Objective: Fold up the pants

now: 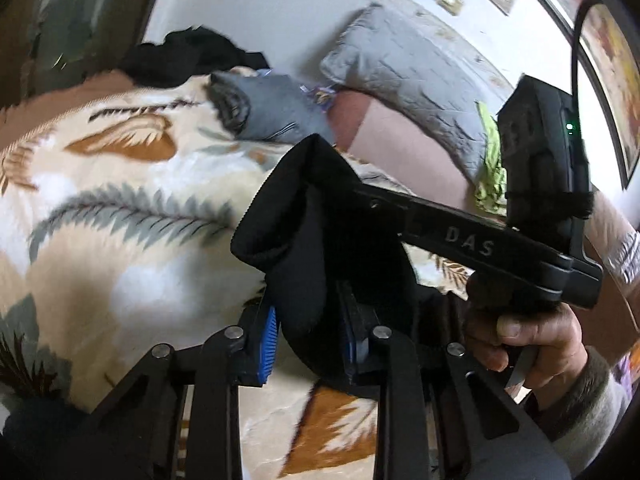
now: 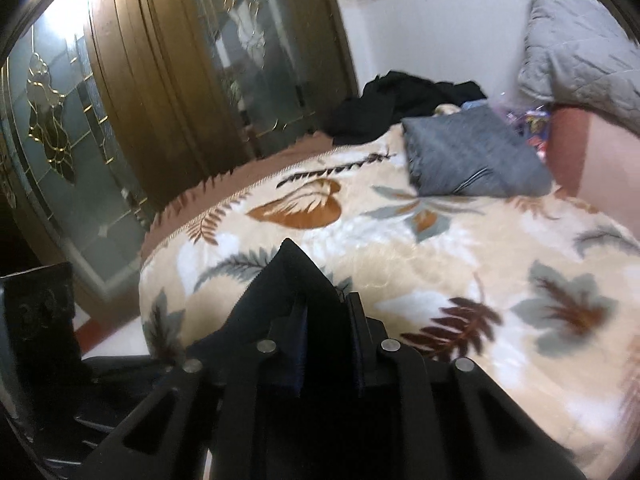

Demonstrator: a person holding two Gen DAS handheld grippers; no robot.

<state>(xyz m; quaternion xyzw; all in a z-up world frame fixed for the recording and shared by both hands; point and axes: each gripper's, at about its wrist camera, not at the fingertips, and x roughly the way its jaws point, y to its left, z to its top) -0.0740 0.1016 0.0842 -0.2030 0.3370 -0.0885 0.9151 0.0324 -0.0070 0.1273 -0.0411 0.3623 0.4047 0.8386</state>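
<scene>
The black pants [image 1: 296, 216] hang bunched above the bed, held by both grippers. In the left wrist view my left gripper [image 1: 310, 340] has its blue pads [image 1: 267, 342] closed against a thick fold of the black cloth. The right gripper [image 1: 340, 184] reaches in from the right, held by a hand [image 1: 528, 332], and its tip is buried in the cloth's upper edge. In the right wrist view my right gripper [image 2: 326, 328] is shut on a peaked fold of the pants [image 2: 284, 280], which trail off to the lower left.
A leaf-patterned blanket [image 2: 440, 240] covers the bed. At its far end lie a folded grey garment [image 2: 472, 160], a heap of black clothes [image 2: 400, 100] and a grey quilted pillow [image 2: 580, 60]. Wooden glass-panelled doors [image 2: 160, 80] stand to the left of the bed.
</scene>
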